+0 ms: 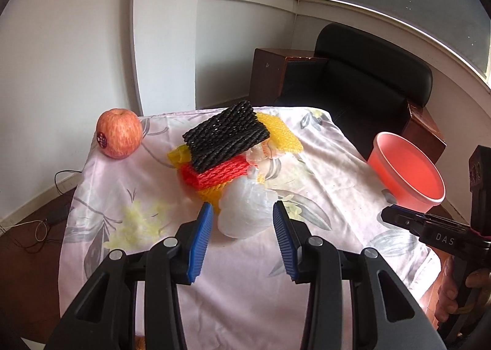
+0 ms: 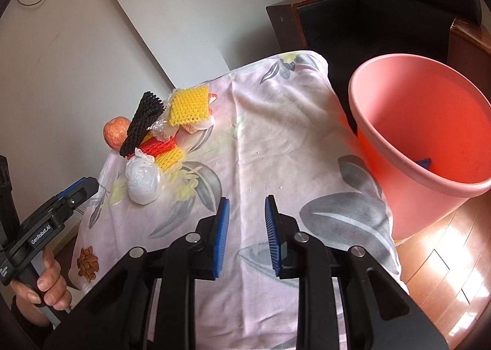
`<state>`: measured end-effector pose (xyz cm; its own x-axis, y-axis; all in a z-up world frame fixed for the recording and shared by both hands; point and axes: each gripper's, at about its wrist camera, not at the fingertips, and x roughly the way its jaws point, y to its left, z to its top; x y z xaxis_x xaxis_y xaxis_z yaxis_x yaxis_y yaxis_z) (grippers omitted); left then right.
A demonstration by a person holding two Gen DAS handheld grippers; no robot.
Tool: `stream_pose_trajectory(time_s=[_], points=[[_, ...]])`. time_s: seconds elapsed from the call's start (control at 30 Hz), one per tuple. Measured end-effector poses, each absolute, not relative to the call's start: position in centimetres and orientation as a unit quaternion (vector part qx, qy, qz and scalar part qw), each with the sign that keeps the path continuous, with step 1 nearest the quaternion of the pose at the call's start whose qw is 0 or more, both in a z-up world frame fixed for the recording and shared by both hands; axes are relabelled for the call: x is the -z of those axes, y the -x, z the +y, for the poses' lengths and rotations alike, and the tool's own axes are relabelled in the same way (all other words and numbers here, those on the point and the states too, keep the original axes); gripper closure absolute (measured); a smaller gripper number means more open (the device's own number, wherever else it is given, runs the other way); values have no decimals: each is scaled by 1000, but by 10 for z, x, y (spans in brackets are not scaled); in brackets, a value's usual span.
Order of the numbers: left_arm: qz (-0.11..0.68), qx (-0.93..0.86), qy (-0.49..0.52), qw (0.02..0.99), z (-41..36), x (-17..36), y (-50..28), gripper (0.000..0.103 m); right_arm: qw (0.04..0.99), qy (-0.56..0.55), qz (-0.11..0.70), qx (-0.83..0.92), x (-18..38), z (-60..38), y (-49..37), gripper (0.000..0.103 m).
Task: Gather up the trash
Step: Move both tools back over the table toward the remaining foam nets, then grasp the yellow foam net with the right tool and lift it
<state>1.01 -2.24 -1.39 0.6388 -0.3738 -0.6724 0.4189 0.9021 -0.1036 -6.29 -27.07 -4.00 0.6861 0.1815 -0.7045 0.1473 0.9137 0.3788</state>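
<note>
A pile of trash lies on the cloth-covered table [image 1: 322,165]: a black foam net [image 1: 225,135] on top, a red net [image 1: 214,173], yellow nets [image 1: 280,132] and a white knotted plastic bag [image 1: 245,211] at the near side. My left gripper [image 1: 242,215] is open, its blue pads either side of the white bag, just short of it. My right gripper [image 2: 247,215] is open and empty over the cloth. A pink bin [image 2: 429,141] stands at the table's right edge, with a small blue item inside.
A red apple [image 1: 119,133] sits at the table's far left corner. A small heap of nuts [image 2: 88,264] lies near the front left edge. A black chair [image 1: 368,73] and a wooden cabinet [image 1: 270,73] stand behind the table.
</note>
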Motion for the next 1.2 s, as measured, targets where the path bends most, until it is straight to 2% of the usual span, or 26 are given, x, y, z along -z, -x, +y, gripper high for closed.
stream_pose_trajectory(time_s=[0.17, 0.53, 0.6, 0.67, 0.77, 1.2], points=[[397, 223, -4, 890, -28, 28, -26, 63, 891, -202, 405, -23, 42, -261, 55, 79], [415, 214, -15, 884, -54, 50, -47, 63, 889, -193, 414, -35, 44, -250, 41, 79], [414, 210, -22, 885, -54, 54, -47, 73, 889, -190, 415, -40, 43, -247, 37, 79], [412, 211, -24, 886, -51, 56, -46, 87, 889, -187, 416, -46, 43, -243, 33, 79], [411, 210, -17, 887, -45, 56, -45, 95, 889, -187, 414, -59, 40, -237, 25, 79], [390, 222, 19, 893, -9, 34, -28, 97, 908, -148, 385, -76, 17, -213, -37, 79]])
